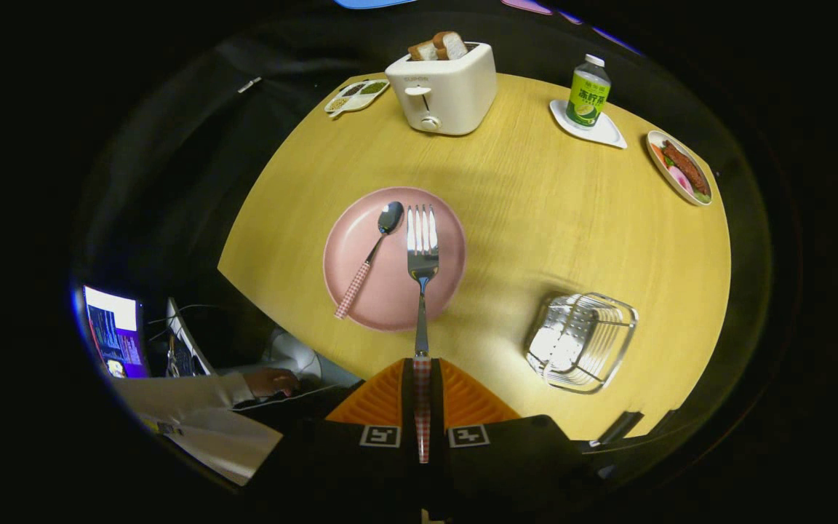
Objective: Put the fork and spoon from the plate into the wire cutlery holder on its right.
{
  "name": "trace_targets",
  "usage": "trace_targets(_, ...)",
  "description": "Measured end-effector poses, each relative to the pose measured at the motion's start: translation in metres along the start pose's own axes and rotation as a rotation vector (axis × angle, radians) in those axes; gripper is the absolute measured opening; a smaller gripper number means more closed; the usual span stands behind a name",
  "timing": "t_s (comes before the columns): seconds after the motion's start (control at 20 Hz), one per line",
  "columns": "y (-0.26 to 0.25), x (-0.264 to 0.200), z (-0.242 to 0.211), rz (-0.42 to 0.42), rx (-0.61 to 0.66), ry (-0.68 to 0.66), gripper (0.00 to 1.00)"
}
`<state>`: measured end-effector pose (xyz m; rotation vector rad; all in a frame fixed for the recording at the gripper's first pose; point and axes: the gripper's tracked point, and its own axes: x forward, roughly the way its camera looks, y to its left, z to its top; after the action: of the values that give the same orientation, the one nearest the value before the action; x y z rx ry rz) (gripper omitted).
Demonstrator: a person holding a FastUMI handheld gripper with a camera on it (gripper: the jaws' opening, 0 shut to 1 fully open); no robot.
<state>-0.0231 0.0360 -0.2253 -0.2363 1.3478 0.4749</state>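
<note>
My gripper (422, 378) is shut on the fork (423, 251), both fingers pressing its red-checked handle. The fork sticks straight out ahead of the fingers, lifted above the table, with its tines over the right half of the pink plate (444, 280). A spoon (374, 255) with a matching checked handle lies slanted on the left half of the plate, bowl pointing away. The wire cutlery holder (583, 340) stands on the wooden table to the right of the plate, ahead and right of the fingers.
At the far side of the table (535, 211) stand a white toaster (442, 87) with bread, a small divided dish (357, 95), a green bottle (588, 91) on a white coaster and a plate of food (681, 177). A person's hand (270, 380) and a screen (115, 331) are at the left.
</note>
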Motion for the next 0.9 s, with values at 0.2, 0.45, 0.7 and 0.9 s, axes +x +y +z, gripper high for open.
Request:
trace_targets(0.2,-0.058,-0.038,-0.035,-0.064,-0.062,0.153,0.09)
trace_targets(0.45,-0.113,-0.038,-0.073,-0.112,-0.105,0.397,0.09)
trace_targets(0.7,-0.132,-0.020,-0.067,-0.077,-0.072,0.536,0.09)
trace_targets(0.9,-0.140,-0.007,-0.059,-0.067,-0.095,0.641,0.09)
